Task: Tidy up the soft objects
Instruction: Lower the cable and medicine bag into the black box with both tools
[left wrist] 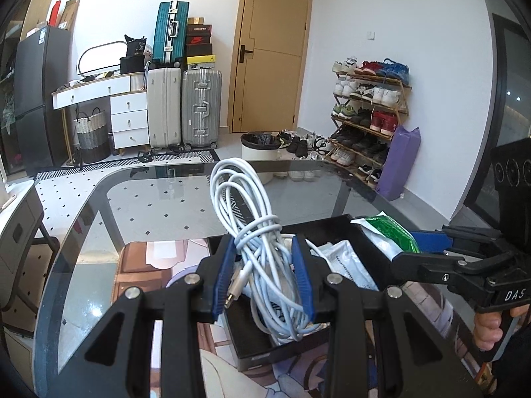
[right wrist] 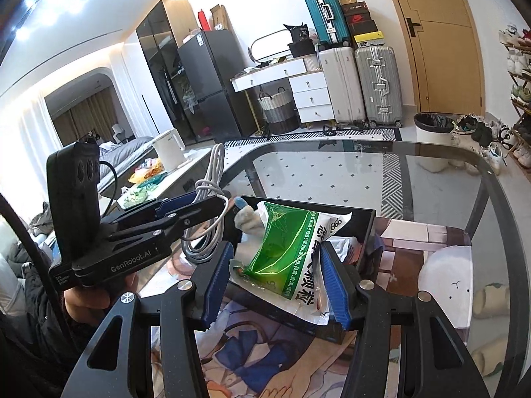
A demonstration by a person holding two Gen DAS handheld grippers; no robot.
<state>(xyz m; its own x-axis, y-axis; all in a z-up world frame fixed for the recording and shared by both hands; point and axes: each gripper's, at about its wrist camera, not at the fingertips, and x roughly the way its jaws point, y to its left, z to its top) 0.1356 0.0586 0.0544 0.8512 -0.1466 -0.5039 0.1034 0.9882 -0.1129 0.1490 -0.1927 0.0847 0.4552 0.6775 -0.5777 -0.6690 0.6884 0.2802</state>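
Note:
My left gripper (left wrist: 264, 278) is shut on a coiled white cable (left wrist: 255, 232) and holds it above a black tray (left wrist: 332, 229). The cable also shows in the right wrist view (right wrist: 207, 205), clamped by the left gripper (right wrist: 195, 204). My right gripper (right wrist: 275, 282) is shut on a green and white packet (right wrist: 285, 255) over the same tray (right wrist: 366, 232). In the left wrist view the right gripper (left wrist: 418, 248) holds the packet (left wrist: 388, 232) at the tray's right edge. White packets (left wrist: 345, 262) lie inside the tray. A plush item (right wrist: 249, 219) lies behind the packet.
The tray sits on a printed mat (right wrist: 415, 242) on a glass table (left wrist: 166, 199). Beyond the table are suitcases (left wrist: 184, 106), a door (left wrist: 272, 49), a shoe rack (left wrist: 368, 116), a bin (left wrist: 260, 149) and a purple bag (left wrist: 400, 162). A kettle (right wrist: 167, 152) stands on a side counter.

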